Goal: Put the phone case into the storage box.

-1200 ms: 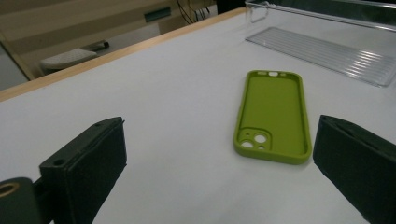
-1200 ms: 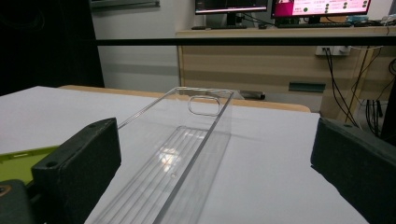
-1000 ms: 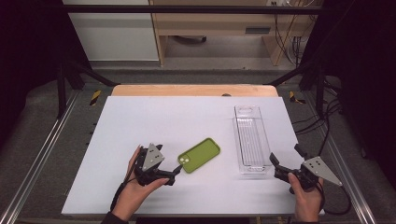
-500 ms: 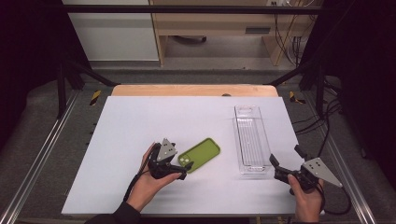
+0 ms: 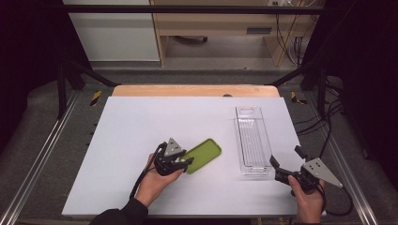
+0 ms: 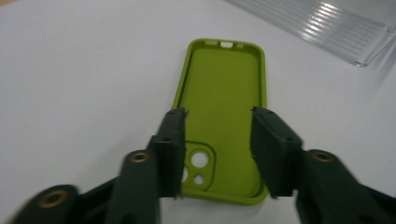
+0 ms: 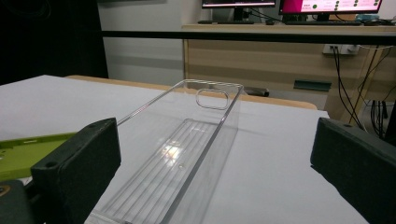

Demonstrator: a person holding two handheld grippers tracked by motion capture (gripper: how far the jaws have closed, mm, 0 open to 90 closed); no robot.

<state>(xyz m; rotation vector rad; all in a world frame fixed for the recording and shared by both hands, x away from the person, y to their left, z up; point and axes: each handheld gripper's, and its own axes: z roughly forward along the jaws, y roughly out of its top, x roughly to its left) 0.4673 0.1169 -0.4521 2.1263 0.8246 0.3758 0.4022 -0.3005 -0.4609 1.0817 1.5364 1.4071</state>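
Since a second ago, the left tool (image 5: 187,161) has slid right over the lime-green silicone phone case (image 6: 223,112), its jaws closing until they flank the case's camera end; contact is unclear. A clear ribbed plastic tray (image 5: 253,140) sits empty on the white bench (image 5: 141,122), wooden furniture behind. The right tool (image 5: 273,165) hangs wide open near the tray.

Left gripper (image 5: 184,161) sitting at the near end of a green phone case (image 5: 202,155) lying on the white table (image 5: 141,126), jaws just having been closing around it, right gripper (image 5: 284,165) waiting open beside a clear tray (image 5: 253,138), near its front end.
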